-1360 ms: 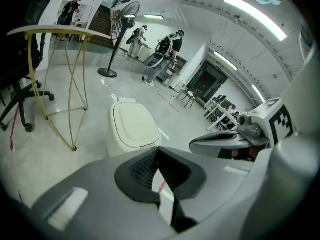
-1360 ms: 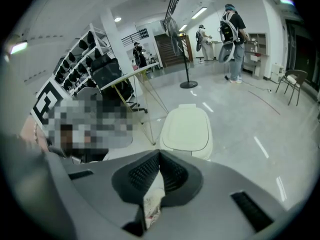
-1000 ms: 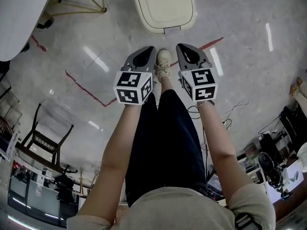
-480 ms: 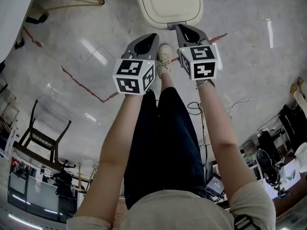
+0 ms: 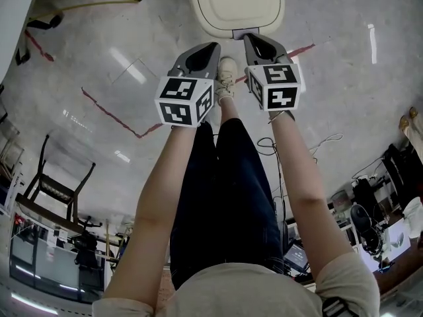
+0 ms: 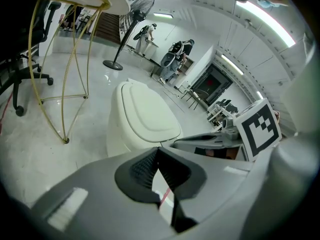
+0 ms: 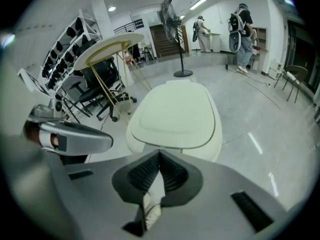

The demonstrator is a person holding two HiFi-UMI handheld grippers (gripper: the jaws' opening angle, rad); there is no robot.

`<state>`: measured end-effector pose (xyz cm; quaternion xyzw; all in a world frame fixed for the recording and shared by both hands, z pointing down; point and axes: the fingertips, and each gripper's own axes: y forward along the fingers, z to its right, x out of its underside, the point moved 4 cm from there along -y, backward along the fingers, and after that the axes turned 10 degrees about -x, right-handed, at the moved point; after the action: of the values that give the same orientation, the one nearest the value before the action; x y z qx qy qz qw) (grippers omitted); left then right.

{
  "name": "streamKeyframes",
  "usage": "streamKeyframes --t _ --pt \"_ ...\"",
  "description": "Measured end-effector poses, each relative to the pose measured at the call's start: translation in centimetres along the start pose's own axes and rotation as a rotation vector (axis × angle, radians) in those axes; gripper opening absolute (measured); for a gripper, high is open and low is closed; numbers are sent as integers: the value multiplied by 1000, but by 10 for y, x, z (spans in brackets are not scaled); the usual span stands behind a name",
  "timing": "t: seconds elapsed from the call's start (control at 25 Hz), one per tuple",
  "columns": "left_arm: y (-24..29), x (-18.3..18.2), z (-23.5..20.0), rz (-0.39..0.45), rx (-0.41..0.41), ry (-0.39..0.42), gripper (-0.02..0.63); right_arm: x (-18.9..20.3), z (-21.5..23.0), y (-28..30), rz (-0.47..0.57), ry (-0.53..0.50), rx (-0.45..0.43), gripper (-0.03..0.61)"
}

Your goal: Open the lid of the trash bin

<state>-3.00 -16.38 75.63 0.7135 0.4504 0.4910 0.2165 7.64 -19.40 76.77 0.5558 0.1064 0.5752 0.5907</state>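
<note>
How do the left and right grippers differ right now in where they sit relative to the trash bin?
The right gripper has its tip at the front edge of the trash bin, beside the small tab. The left gripper stops short of the bin. The right gripper faces the lid squarely, while the left gripper sees it from one side. Both are shut on nothing, and the lid is down.

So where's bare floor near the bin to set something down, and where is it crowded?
Bare floor lies left of the bin, between it, the table legs and the red tape, and right of it, as far as the cables. Crowded: just in front of the bin, where the left gripper, right gripper and shoe sit.
</note>
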Motion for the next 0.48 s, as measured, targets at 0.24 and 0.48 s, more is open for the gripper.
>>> streamKeyframes --t 0.24,0.48 --pt "2 4 -2 3 10 -4 9 4 1 1 12 38 8 6" --pt "5 5 3 8 19 0 9 6 1 1 5 58 30 6"
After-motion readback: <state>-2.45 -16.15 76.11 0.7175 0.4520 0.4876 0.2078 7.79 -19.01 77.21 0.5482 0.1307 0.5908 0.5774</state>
